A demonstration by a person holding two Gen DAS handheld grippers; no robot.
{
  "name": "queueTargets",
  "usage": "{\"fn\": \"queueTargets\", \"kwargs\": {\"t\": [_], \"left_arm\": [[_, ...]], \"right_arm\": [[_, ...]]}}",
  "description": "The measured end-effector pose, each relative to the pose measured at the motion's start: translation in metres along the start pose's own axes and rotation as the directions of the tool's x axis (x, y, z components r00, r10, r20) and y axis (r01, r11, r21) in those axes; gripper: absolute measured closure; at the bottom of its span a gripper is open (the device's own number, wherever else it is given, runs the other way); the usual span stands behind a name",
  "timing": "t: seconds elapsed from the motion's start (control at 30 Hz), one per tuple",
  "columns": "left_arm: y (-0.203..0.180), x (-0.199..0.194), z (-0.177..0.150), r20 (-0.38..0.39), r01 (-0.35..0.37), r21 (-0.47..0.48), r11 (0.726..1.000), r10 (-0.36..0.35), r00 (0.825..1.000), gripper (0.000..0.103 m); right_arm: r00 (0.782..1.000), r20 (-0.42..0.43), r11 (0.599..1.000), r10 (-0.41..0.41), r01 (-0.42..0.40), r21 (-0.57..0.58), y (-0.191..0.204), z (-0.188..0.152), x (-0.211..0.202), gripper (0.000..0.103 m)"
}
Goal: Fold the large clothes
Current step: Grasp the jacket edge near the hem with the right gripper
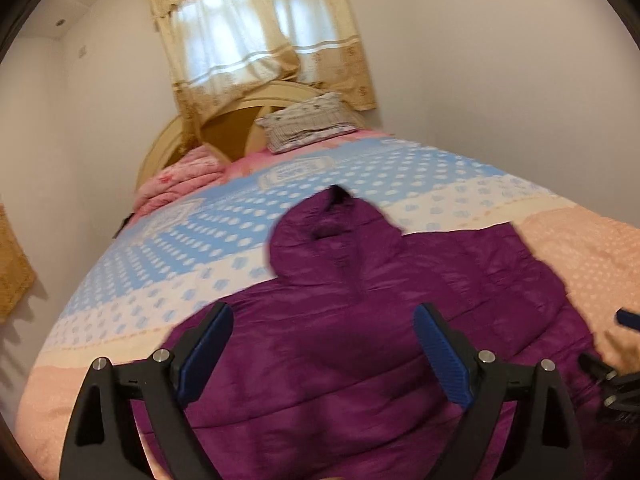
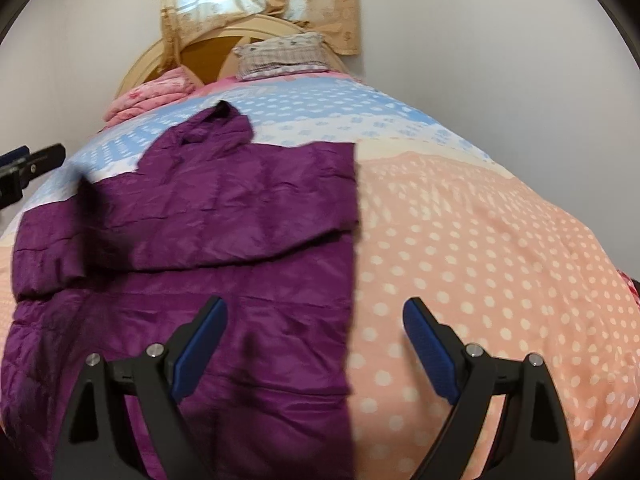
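Observation:
A purple hooded padded jacket [image 1: 360, 344] lies flat on the bed, hood pointing to the headboard. In the right wrist view the jacket [image 2: 224, 216] has one sleeve folded across its body and a straight right edge. My left gripper [image 1: 323, 314] is open and empty, hovering over the jacket's middle. My right gripper [image 2: 316, 308] is open and empty, above the jacket's right edge. The left gripper shows at the left edge of the right wrist view [image 2: 28, 168]; the right gripper shows at the right edge of the left wrist view [image 1: 624, 360].
The bed has a dotted cover, blue at the far end [image 1: 240, 216] and peach near me [image 2: 480, 264]. A pillow [image 1: 308, 126] and a folded pink quilt [image 1: 180, 180] lie by the wooden headboard [image 1: 224, 120]. A curtained window [image 1: 256, 36] is behind; white walls on both sides.

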State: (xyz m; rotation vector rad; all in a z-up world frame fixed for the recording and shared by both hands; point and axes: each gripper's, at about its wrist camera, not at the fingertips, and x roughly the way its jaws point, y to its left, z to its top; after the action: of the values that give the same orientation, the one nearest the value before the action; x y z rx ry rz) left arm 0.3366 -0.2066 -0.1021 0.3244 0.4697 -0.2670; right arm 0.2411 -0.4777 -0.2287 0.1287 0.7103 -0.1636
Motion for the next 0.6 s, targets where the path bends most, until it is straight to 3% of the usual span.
{"fn": "queueTargets", "kwargs": {"t": [0.2,0.33,0.6], "left_arm": [[0.086,0.013,-0.033,-0.113,-0.126,-0.103,0.987,0.114,0.987,0.011],[0.142,0.023,-0.061,-0.204,-0.171,-0.226,0.959,0.125,0.971,0.011],[0.188,0.033,-0.103,-0.28,-0.234,-0.296,0.926,0.15,0.948,0.011]], "right_arm": [[0.993,-0.018,0.993,0.116,-0.117,-0.026,0.039,0.021,0.005,0.011],[0.981,-0.055,0.98,0.184,-0.187,-0.073,0.077,0.036,0.022,0.011],[0.959,-0.156,0.963,0.236,-0.252,-0.097,0.13,0.052,0.079,0.012]]}}
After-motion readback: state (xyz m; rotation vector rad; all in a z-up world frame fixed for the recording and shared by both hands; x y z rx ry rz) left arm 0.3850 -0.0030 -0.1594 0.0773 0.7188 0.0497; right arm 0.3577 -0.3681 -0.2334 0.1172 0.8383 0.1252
